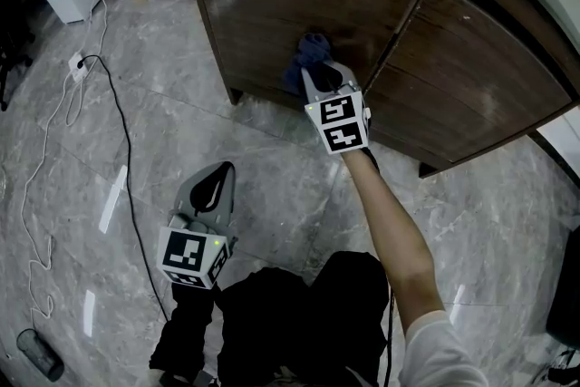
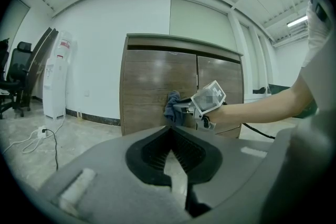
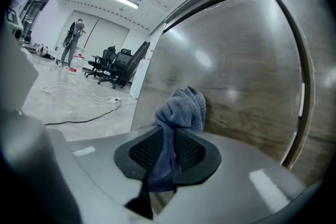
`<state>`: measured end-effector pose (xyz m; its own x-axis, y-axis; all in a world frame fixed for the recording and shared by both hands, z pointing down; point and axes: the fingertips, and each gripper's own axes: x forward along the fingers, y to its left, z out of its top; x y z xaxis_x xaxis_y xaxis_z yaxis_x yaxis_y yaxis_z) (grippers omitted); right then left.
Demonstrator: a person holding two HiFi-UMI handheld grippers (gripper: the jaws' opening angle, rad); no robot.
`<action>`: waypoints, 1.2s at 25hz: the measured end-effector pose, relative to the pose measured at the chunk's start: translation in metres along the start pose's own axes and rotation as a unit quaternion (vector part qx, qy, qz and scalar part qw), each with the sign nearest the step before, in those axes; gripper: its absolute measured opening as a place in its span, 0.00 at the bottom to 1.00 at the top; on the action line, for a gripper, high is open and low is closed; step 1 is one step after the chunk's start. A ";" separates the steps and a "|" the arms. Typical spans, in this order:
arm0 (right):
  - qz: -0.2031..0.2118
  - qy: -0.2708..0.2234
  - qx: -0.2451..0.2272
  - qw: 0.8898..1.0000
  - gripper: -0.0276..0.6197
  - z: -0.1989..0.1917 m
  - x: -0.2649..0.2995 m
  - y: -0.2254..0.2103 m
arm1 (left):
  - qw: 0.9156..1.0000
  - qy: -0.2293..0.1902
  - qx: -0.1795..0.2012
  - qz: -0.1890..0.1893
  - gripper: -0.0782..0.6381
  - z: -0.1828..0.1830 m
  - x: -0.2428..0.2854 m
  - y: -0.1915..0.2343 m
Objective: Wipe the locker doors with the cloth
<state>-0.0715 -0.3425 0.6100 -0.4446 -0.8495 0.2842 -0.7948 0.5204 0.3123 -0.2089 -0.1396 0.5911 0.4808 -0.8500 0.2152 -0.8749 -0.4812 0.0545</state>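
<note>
Cloth (image 3: 181, 107) in right hand-held gripper (image 3: 170, 132), against locker door (image 3: 247, 76)

No legible text or numbers; red label (image 2: 63, 45) on water dispenser (image 2: 54, 84) unreadable.

The head camera looks steeply down from above the person onto the floor (image 1: 136, 149) and the front of the locker (image 1: 471, 59). The left gripper (image 1: 220, 181) carries its camera low and well back, facing the whole locker about level. The right gripper (image 1: 319, 75) camera sits close up to the left door (image 3: 247, 71). All three views share the cloth (image 1: 313, 45) against that door.
</note>
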 end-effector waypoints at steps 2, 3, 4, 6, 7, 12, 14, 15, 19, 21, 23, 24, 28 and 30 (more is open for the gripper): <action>-0.004 -0.013 0.001 1.000 0.15 0.017 -0.002 -0.003 | 1.000 -0.001 0.000 0.002 0.11 0.001 -0.001 0.002; -0.006 -0.020 0.004 1.000 0.15 0.026 -0.003 -0.005 | 1.000 -0.002 0.000 0.003 0.11 0.001 -0.001 0.003; -0.008 -0.026 0.006 1.000 0.15 0.034 -0.004 -0.007 | 1.000 -0.002 0.000 0.003 0.11 0.002 -0.001 0.003; -0.013 -0.040 0.007 0.999 0.15 0.052 -0.006 -0.011 | 1.000 -0.004 0.000 0.004 0.11 0.004 -0.001 0.004; -0.015 -0.047 0.006 0.999 0.15 0.062 -0.007 -0.013 | 1.000 -0.005 0.000 0.003 0.11 0.005 -0.001 0.005; -0.022 -0.082 0.003 0.996 0.15 0.112 -0.014 -0.026 | 1.000 -0.006 0.000 0.003 0.11 0.007 -0.002 0.005; -0.024 -0.093 -0.005 0.995 0.15 0.128 -0.016 -0.031 | 1.000 -0.006 0.001 0.003 0.11 0.008 -0.002 0.005; -0.025 -0.098 -0.008 0.995 0.15 0.136 -0.017 -0.033 | 1.000 -0.007 0.001 0.003 0.11 0.008 -0.003 0.005; -0.031 -0.117 -0.015 0.993 0.15 0.166 -0.021 -0.040 | 1.000 -0.007 0.000 0.004 0.11 0.007 -0.004 0.007; -0.032 -0.126 -0.019 0.991 0.15 0.180 -0.022 -0.043 | 1.000 -0.007 -0.001 0.005 0.11 0.007 -0.005 0.008; -0.033 -0.136 -0.023 0.990 0.15 0.195 -0.024 -0.045 | 1.000 -0.008 -0.002 0.006 0.11 0.007 -0.005 0.009; -0.034 -0.140 -0.024 0.989 0.15 0.201 -0.025 -0.046 | 1.000 -0.009 -0.002 0.006 0.11 0.007 -0.006 0.009; -0.039 -0.150 -0.027 0.987 0.15 0.217 -0.025 -0.048 | 1.000 -0.009 -0.003 0.007 0.11 0.007 -0.006 0.010; -0.040 -0.153 -0.026 0.987 0.15 0.216 -0.025 -0.047 | 1.000 -0.008 -0.005 0.007 0.11 0.004 -0.006 0.010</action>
<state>-0.1124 -0.3644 0.3928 -0.4912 -0.8706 -0.0277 -0.8136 0.4472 0.3716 -0.2205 -0.1398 0.5860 0.4685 -0.8603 0.2012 -0.8825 -0.4665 0.0604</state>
